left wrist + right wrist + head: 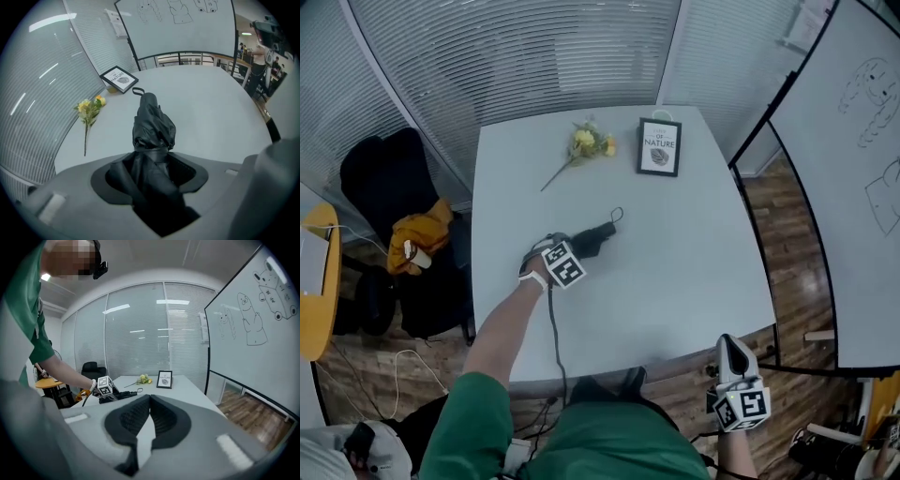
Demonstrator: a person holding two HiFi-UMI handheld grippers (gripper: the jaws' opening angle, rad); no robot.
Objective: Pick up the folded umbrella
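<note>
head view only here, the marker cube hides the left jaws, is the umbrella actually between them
Observer: Yes. In the left gripper view the folded umbrella runs straight between the jaws of the left gripper, and both pads look pressed on it.
Operator: where along it is the grip
Observer: On its bunched part, just short of the strap wrapped round it.
Operator: and the right jaws
Observer: In the right gripper view, the right gripper has its jaws together with nothing between them.
</note>
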